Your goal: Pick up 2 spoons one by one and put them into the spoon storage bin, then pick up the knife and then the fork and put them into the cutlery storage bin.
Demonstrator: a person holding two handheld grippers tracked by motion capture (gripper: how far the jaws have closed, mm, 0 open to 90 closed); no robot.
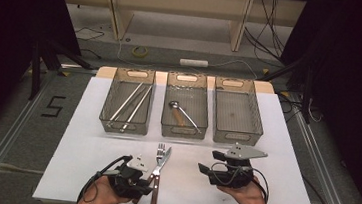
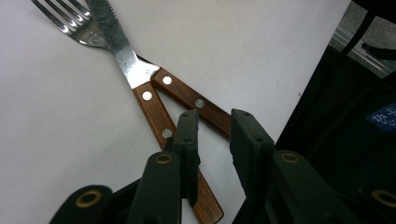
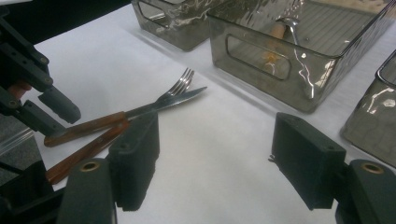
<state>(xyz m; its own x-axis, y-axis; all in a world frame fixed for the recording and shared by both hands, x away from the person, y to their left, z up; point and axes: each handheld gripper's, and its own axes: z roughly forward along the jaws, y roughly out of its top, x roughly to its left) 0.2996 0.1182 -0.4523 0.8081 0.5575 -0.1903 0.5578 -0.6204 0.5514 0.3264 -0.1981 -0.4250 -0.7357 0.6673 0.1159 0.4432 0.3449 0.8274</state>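
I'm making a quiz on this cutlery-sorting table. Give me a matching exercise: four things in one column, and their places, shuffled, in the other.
Things:
1. fork
2. ladle
3. metal rods
4. right tray

Places:
A. in the middle tray
B. holds nothing
C. on the table, crossed with the knife
D. in the left tray

Pairs: 1-C, 2-A, 3-D, 4-B

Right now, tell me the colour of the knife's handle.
Reddish-brown wood with silver rivets: knife's handle, clearest in the left gripper view.
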